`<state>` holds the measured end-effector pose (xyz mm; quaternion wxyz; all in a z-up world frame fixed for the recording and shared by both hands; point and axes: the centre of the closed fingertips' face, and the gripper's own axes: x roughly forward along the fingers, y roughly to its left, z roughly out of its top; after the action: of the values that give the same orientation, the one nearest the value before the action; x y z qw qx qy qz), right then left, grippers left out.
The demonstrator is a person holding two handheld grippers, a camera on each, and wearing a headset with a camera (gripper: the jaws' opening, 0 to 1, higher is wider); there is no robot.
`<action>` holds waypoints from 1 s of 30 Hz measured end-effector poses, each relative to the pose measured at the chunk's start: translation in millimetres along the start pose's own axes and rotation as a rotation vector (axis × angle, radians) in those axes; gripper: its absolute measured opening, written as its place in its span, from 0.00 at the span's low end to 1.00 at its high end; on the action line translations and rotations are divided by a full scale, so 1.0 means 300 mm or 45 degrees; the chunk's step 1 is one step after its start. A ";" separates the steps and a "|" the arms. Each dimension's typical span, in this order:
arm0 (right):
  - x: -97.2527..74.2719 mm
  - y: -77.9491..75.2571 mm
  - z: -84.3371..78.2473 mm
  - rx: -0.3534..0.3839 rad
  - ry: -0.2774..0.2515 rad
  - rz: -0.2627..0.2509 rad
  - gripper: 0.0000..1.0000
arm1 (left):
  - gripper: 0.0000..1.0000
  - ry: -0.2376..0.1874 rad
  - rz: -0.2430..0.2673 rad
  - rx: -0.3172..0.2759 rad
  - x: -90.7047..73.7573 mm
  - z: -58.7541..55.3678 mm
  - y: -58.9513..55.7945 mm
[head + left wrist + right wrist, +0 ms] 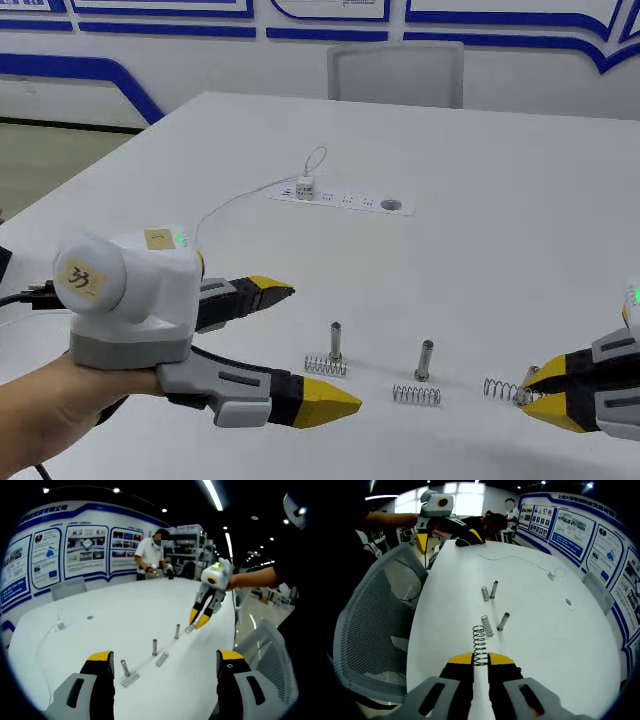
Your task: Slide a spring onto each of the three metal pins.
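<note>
Held spring (pixel 479 642): one end is pinched between the closed jaws of the right gripper (pixel 480 659), and the rest of the coil sticks out ahead of the yellow tips, low over the table (pixel 480 250). In the left gripper view its free end sits just beside the third pin (pixel 176 631), which stands upright. We cannot tell whether the two touch.

Middle spring (pixel 416 395): it lies flat on the surface, just beside the foot of the middle pin (pixel 425 360), on the side toward the person's edge.

Left spring (pixel 326 366): it lies flat the same way at the foot of the left pin (pixel 335 340). Both of these pins are upright, and both springs are off them. Pins and springs form one row along the person's edge of the table.

Left gripper (pixel 322 347): its jaws are spread wide and grasp nothing. It is held in a hand (pixel 55 400) and hovers over the surface by the left end of the row.

Further out, we note a socket strip (pixel 345 199) set into the middle of the surface, with a white cube plug (pixel 305 187) and a thin cable (pixel 235 203) on it. A grey chair (pixel 395 75) stands at the far edge and a mesh chair (pixel 375 630) at the person's edge.
</note>
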<state>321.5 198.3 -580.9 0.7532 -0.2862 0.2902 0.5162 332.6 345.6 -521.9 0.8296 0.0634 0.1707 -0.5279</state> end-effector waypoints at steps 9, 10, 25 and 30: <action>0.009 0.037 0.077 -0.079 -0.026 0.028 0.10 | 0.77 -0.016 -0.062 0.036 0.050 0.004 -0.059; 0.012 0.039 0.079 -0.084 -0.026 0.029 0.10 | 0.77 -0.012 -0.068 0.041 0.054 0.002 -0.062; 0.027 0.088 0.156 -0.152 -0.028 0.077 0.10 | 0.66 0.018 -0.132 0.090 0.115 0.001 -0.099; 0.031 0.098 0.187 -0.172 -0.037 0.084 0.10 | 0.61 0.025 -0.150 0.099 0.129 -0.005 -0.111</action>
<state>304.5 253.9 -554.2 0.7190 -0.3191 0.2529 0.5633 317.4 298.4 -534.4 0.7922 0.0907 0.1616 -0.5815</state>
